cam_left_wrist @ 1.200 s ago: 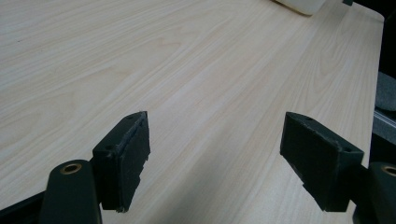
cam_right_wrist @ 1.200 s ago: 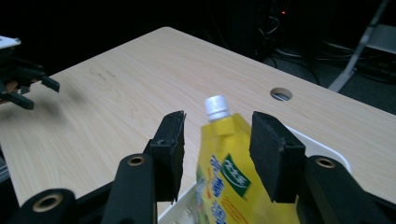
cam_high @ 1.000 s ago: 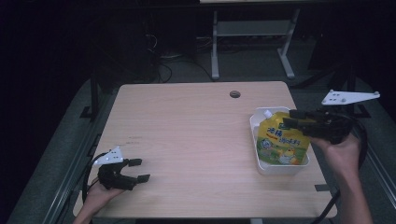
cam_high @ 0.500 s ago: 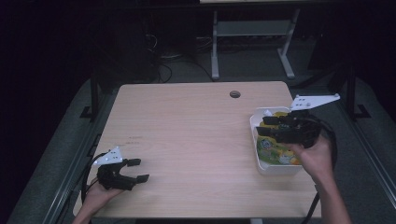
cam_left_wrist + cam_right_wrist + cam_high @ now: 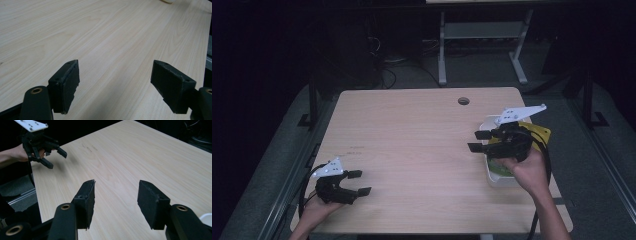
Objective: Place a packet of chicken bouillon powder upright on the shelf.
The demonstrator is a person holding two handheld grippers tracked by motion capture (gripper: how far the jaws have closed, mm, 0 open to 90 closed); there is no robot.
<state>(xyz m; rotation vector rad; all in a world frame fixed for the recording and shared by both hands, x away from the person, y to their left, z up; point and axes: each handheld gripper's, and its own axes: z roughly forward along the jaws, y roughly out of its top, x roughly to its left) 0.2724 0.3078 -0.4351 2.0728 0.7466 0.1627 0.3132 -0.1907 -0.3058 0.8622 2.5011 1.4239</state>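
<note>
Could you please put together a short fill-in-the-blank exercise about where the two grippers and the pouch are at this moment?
1. The yellow pouch lies in a white ____.
2. The right gripper hangs with its jaws ____ and nothing between them.
3. The left gripper is near the table's front-____ corner in the high view.

Missing words: tray; open; left
</note>
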